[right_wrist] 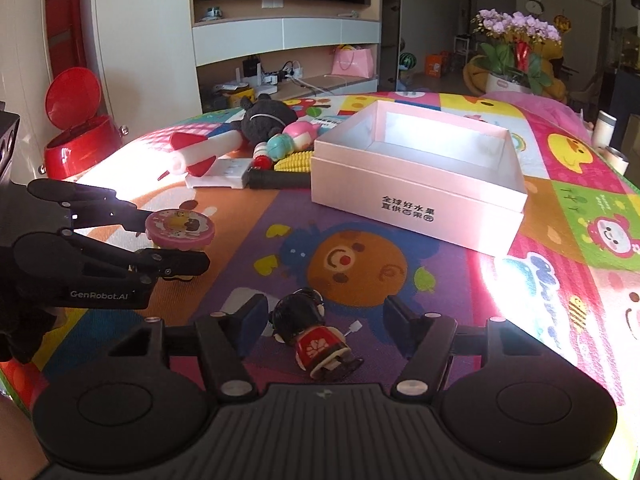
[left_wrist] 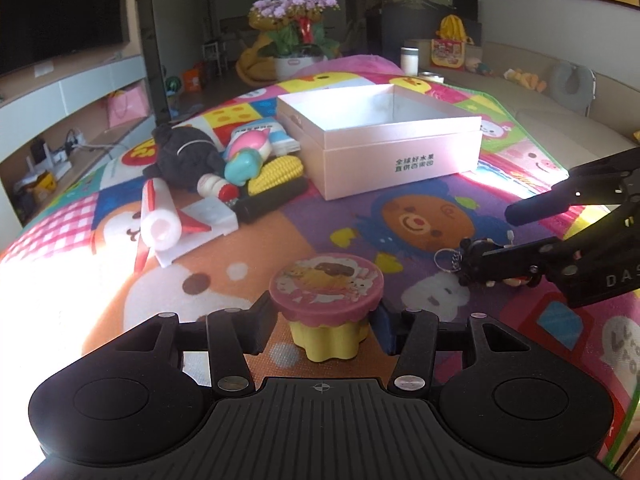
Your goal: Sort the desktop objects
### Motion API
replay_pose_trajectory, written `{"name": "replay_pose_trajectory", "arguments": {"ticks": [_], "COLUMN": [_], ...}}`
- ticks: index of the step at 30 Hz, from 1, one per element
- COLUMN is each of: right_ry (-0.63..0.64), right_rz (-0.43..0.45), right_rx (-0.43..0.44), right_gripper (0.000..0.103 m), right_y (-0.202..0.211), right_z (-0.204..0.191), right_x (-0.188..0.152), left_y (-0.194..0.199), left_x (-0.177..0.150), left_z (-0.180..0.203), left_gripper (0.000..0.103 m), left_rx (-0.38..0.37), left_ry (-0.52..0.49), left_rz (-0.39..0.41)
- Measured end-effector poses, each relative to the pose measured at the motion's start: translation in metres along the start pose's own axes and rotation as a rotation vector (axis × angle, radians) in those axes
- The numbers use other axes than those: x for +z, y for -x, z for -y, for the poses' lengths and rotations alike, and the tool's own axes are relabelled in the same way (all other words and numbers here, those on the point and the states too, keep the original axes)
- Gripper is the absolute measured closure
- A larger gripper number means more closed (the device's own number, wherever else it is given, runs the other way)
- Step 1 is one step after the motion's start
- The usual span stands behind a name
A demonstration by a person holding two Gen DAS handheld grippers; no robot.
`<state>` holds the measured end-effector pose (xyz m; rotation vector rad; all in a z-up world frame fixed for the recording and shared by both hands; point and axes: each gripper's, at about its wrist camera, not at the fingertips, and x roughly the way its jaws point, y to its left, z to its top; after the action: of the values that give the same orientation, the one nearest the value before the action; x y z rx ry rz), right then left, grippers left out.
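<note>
On the cartoon play mat (left_wrist: 420, 208), the left gripper (left_wrist: 326, 320) pinches a small yellow pot with a pink scalloped lid (left_wrist: 326, 294); the lid hides where the pads meet the pot's sides. From the right wrist view, the same pot is partly covered by the near finger. The right gripper (right_wrist: 326, 316) stands with jaws spread around a small doll (right_wrist: 316, 340) in red lying on the mat, pads clear of it on both sides; in the left view that gripper masks most of the doll, leaving a key ring (left_wrist: 446, 260) showing. Farther back sits the open pink box (left_wrist: 380, 140), empty as far as its walls allow seeing. Beside it, a heap of toys (left_wrist: 224, 176) overlaps, hard to separate. Bare mat lies between grippers and box.
</note>
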<state>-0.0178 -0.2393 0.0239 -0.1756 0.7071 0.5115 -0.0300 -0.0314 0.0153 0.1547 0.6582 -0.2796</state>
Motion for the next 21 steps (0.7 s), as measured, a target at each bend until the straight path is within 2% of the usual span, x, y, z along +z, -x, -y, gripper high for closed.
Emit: {"name": "replay_pose_trajectory", "arguments": {"ticks": [2, 3, 4, 5, 7, 11, 12, 13, 16, 18, 21], "right_ry": [0.006, 0.009, 0.012, 0.016, 0.022, 0.014, 0.001, -0.01, -0.05, -0.081, -0.155], "right_rz": [-0.023, -0.034, -0.043, -0.05, -0.055, -0.044, -0.038, -0.031, -0.002, 0.034, 0.122], "right_rx": [0.01, 0.014, 0.014, 0.013, 0.01, -0.013, -0.016, -0.022, -0.04, -0.067, -0.119], "right_gripper": [0.039, 0.039, 0.041, 0.049, 0.051, 0.052, 0.052, 0.052, 0.052, 0.052, 0.052], "right_y": [-0.009, -0.013, -0.016, -0.017, -0.016, -0.005, -0.001, 0.003, 0.017, 0.028, 0.044], "right_z": [-0.001, -0.002, -0.003, -0.003, -0.005, -0.003, -0.001, 0.002, 0.012, 0.022, 0.043], "right_x": [0.001, 0.0, 0.0, 0.0, -0.002, -0.003, -0.003, -0.002, 0.0, 0.004, 0.02], "left_y": [-0.001, 0.0, 0.0, 0.001, 0.0, -0.003, -0.004, -0.004, -0.004, -0.003, -0.003], "left_x": [-0.002, -0.002, -0.002, -0.002, -0.001, 0.0, 0.0, 0.001, 0.007, 0.021, 0.06], "left_z": [-0.002, -0.002, -0.002, -0.002, 0.0, 0.003, 0.003, 0.004, 0.005, 0.006, 0.009], "left_gripper": [0.046, 0.04, 0.034, 0.031, 0.028, 0.029, 0.032, 0.04, 0.042, 0.042, 0.042], "left_rx": [-0.003, -0.006, -0.008, -0.009, -0.013, -0.01, -0.008, -0.008, -0.024, -0.05, -0.082], "left_ry": [0.009, 0.01, 0.008, 0.005, -0.003, -0.019, -0.019, -0.021, -0.036, -0.043, -0.065], "left_rz": [-0.007, -0.007, -0.004, 0.0, 0.006, 0.011, 0.012, 0.013, 0.023, 0.046, 0.134]}}
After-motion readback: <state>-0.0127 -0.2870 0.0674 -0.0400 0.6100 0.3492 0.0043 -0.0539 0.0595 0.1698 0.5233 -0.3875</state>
